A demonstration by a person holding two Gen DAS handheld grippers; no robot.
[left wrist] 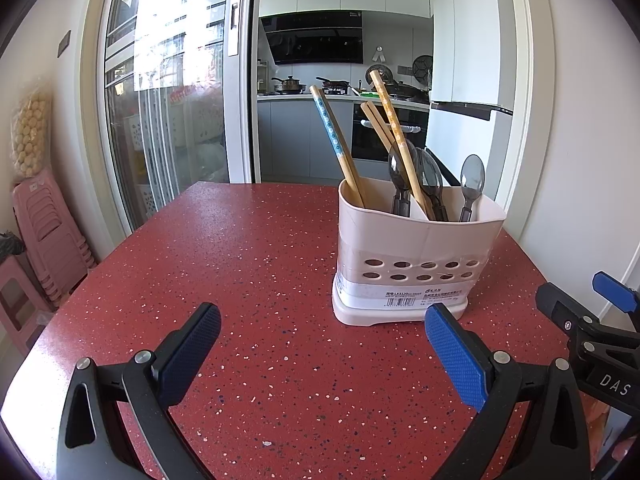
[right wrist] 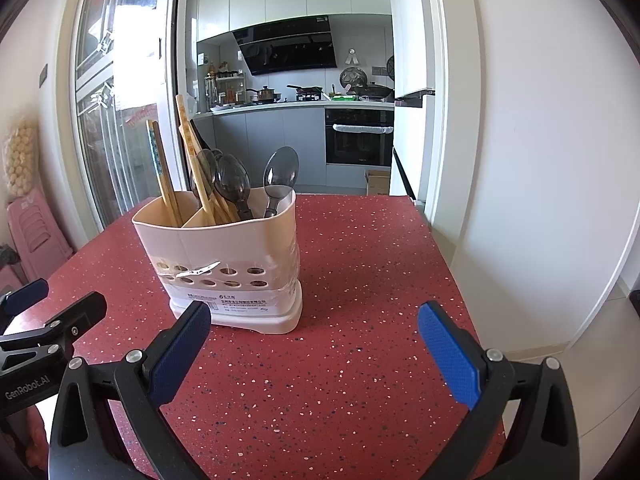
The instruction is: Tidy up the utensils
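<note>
A white utensil holder [left wrist: 416, 248] with two compartments stands on the red speckled table [left wrist: 248, 264]. Its left compartment holds blue-patterned chopsticks [left wrist: 334, 140]. Its right compartment holds wooden chopsticks [left wrist: 394, 132] and several grey spoons [left wrist: 472, 178]. In the right wrist view the holder [right wrist: 228, 252] stands left of centre with spoons [right wrist: 280, 172] and chopsticks [right wrist: 160, 168] in it. My left gripper [left wrist: 322, 352] is open and empty, in front of the holder. My right gripper [right wrist: 314, 352] is open and empty, in front of the holder and to its right.
Stacked pink stools [left wrist: 44, 236] stand left of the table by a glass sliding door [left wrist: 168, 92]. A kitchen with a stove and oven [right wrist: 358, 136] lies beyond the table. A white wall [right wrist: 540, 140] runs along the table's right edge.
</note>
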